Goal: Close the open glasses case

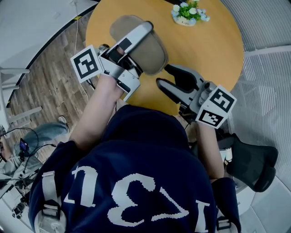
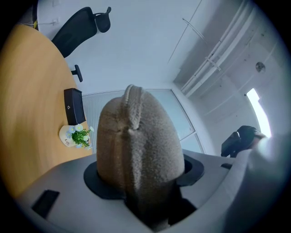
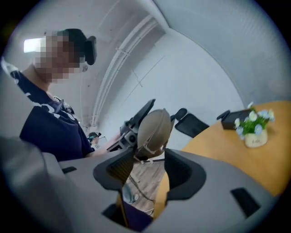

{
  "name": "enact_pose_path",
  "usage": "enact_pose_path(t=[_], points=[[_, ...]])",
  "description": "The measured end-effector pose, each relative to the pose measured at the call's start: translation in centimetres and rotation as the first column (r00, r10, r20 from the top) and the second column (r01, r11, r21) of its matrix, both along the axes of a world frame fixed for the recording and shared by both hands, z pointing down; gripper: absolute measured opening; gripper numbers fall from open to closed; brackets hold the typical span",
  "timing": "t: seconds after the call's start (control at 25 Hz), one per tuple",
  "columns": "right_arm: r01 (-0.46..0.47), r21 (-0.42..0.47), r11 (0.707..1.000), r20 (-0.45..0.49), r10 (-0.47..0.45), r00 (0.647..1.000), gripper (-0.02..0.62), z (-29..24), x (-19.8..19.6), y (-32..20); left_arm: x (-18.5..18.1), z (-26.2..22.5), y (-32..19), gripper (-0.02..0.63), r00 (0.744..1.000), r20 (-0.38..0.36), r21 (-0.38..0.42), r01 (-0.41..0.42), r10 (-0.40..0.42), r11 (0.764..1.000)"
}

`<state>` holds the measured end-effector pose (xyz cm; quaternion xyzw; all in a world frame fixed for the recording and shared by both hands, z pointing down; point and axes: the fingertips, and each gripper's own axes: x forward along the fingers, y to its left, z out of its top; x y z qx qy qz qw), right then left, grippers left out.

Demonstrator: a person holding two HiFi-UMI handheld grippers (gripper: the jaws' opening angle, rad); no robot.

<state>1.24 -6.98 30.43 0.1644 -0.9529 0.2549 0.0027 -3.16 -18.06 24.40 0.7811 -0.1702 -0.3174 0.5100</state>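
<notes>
A tan, fuzzy glasses case (image 1: pixel 153 53) hangs over the near part of the round wooden table (image 1: pixel 213 50). My left gripper (image 1: pixel 140 37) is shut on it, one grey finger lying across its top. In the left gripper view the case (image 2: pixel 136 150) fills the space between the jaws, its halves meeting along a seam. My right gripper (image 1: pixel 166 77) stands open a little to the right of the case, nothing between its fingers. Its own view shows the case (image 3: pixel 154 129) ahead, apart from the jaws.
A small pot of flowers (image 1: pixel 188 13) stands at the table's far edge, with a black box (image 2: pixel 72 105) beside it. A black office chair (image 1: pixel 252 164) is at the right. Wood floor with cables (image 1: pixel 41 91) lies to the left.
</notes>
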Motion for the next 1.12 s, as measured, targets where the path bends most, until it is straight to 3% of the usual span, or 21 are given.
enact_pose_path(t=[0.04, 0.2, 0.44, 0.6, 0.8, 1.12], points=[[0.034, -0.026, 0.999, 0.014, -0.033, 0.999, 0.213, 0.2, -1.0, 0.6, 0.0, -0.5, 0.2, 0.288, 1.0, -0.001, 0.005, -0.006, 0.006, 1.0], [0.079, -0.026, 0.997, 0.057, -0.078, 0.995, 0.204, -0.9, -3.0, 2.2, 0.0, -2.5, 1.6, 0.288, 0.997, 0.066, 0.065, -0.039, 0.035, 0.997], [0.093, -0.073, 0.993, 0.23, -0.074, 0.97, 0.161, -2.6, -1.3, 2.5, 0.9, -4.8, 3.0, 0.288, 0.982, 0.171, 0.184, -0.108, 0.076, 0.977], [0.089, -0.066, 0.994, 0.289, -0.066, 0.955, 0.158, -3.3, -1.5, 2.6, 1.2, -6.2, 3.4, 0.288, 0.968, 0.239, 0.239, -0.131, 0.073, 0.962], [0.047, -0.067, 0.997, 0.397, -0.016, 0.917, 0.137, -4.5, -0.5, 2.1, 1.6, -6.8, 3.7, 0.288, 0.969, 0.234, 0.233, -0.136, 0.08, 0.963], [0.005, -0.027, 1.0, 0.385, 0.006, 0.923, 0.129, -4.7, 0.2, 1.8, 1.5, -6.9, 3.7, 0.288, 0.979, 0.18, 0.203, -0.135, 0.098, 0.97]])
